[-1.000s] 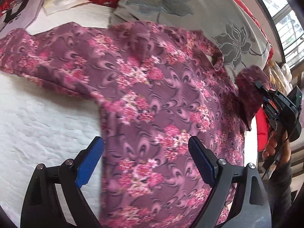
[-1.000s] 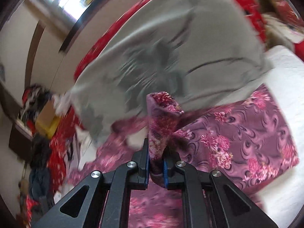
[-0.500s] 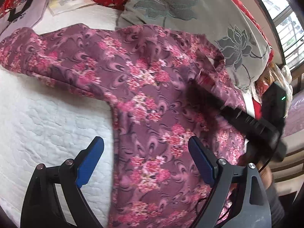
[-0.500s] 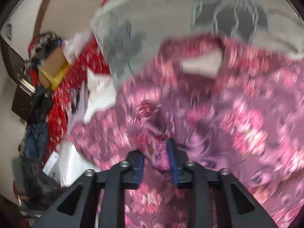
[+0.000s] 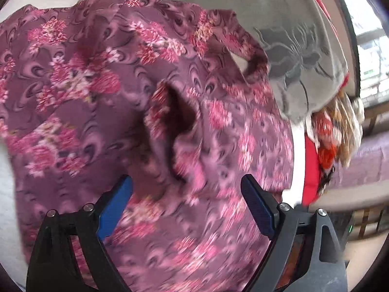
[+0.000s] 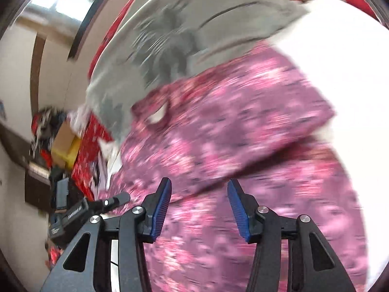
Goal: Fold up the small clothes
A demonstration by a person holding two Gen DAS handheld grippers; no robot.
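1. In the left wrist view, a white quilted bed cover (image 5: 7, 189) shows as a strip along the left edge of the frame.
2. The purple floral garment (image 5: 102, 77) fills the left and centre of that view, spread on the bed, with a sleeve cuff (image 5: 175, 119) lying folded across its middle, the dark opening facing the camera.
3. The left gripper (image 5: 187, 206) sits at lower centre, its blue pads wide apart above the cloth; nothing is pinched between them.
4. A grey pillow with a flower print (image 5: 299, 56) lies at upper right, touching the garment's collar.
5. In the right wrist view, room clutter and a cardboard box (image 6: 63, 138) occupy the left edge, blurred.
6. The grey pillow (image 6: 170, 39) spans the upper centre there; the garment (image 6: 243, 121) runs from centre to lower right, one layer folded over another.
7. The right gripper (image 6: 199, 209) at lower centre has just been opening; its jaws stand parted with only the flat cloth seen beyond them, none gripped.
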